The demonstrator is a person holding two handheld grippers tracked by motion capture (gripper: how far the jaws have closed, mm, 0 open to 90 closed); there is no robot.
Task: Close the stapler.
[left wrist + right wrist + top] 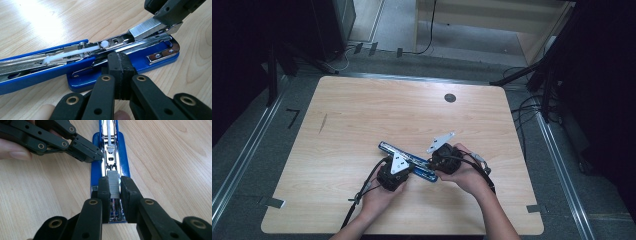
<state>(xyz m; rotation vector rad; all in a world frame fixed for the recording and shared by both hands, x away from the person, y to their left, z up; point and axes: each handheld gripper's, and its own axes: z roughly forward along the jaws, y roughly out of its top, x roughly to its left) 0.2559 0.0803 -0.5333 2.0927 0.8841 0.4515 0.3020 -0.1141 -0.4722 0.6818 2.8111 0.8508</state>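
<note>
— On the table (362,110), just this side of the round hole (450,98), where's the stapler (408,159)?
— There, lying open. Left gripper (122,65), jaws pressed together, touches its base; right gripper (115,187) pinches 1 staple strip (113,183) over its channel.

Pale wooden table (362,110), grey carpet floor (402,65)

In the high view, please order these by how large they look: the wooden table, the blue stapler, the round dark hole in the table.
1. wooden table, by far the largest.
2. blue stapler, lying opened out flat.
3. round dark hole, the smallest.
</note>
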